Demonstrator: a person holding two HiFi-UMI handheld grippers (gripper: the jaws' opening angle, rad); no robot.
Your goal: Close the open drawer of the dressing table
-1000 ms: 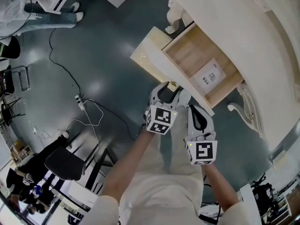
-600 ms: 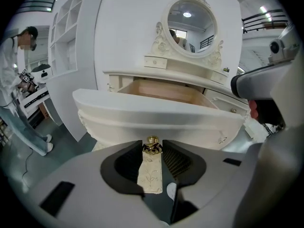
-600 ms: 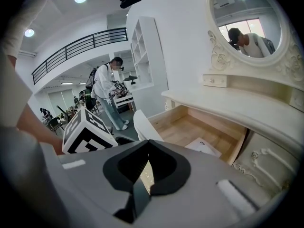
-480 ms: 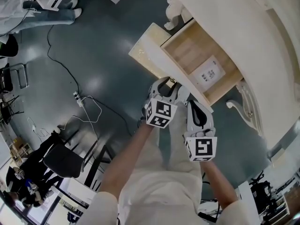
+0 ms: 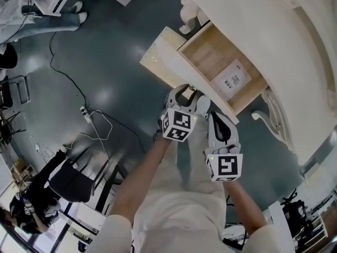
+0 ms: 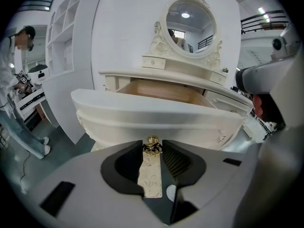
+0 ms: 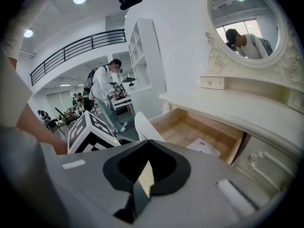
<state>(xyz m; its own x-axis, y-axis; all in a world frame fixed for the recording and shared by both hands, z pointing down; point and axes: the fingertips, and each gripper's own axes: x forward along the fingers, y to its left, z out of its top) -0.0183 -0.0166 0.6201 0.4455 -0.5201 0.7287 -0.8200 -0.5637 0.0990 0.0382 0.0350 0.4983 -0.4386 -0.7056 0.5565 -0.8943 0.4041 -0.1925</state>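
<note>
Two hand-held grippers meet at the front of a cream dressing table (image 5: 263, 25), seen from above over a person's forearms. One drawer (image 5: 213, 59) stands pulled well out from the table's front edge, its bare wooden floor open to view. A printed sheet of paper (image 5: 231, 80) lies flat inside it, toward the table's right corner.

The left gripper (image 5: 185, 95) is at the middle of the cream drawer front (image 5: 158, 62), the panel farthest from the table's edge. In the left gripper view its claw (image 6: 152, 144) is drawn in to a narrow gap. A small brass knob (image 6: 152, 145) sits right between the two tips, and both tips press against it. Above the knob, the curved drawer front fills the width of that view, with the table's oval mirror (image 6: 189, 23) beyond.

The right gripper (image 5: 215, 116) hangs just beside the left one, nearer the drawer front's right end. In the right gripper view its claw (image 7: 148, 144) is closed, tip against tip, with nothing held. Whether it touches the drawer front cannot be told.

Each gripper carries a black-and-white marker cube (image 5: 178, 124). A cable (image 5: 79, 91) trails over the dark floor away from the table.
</note>
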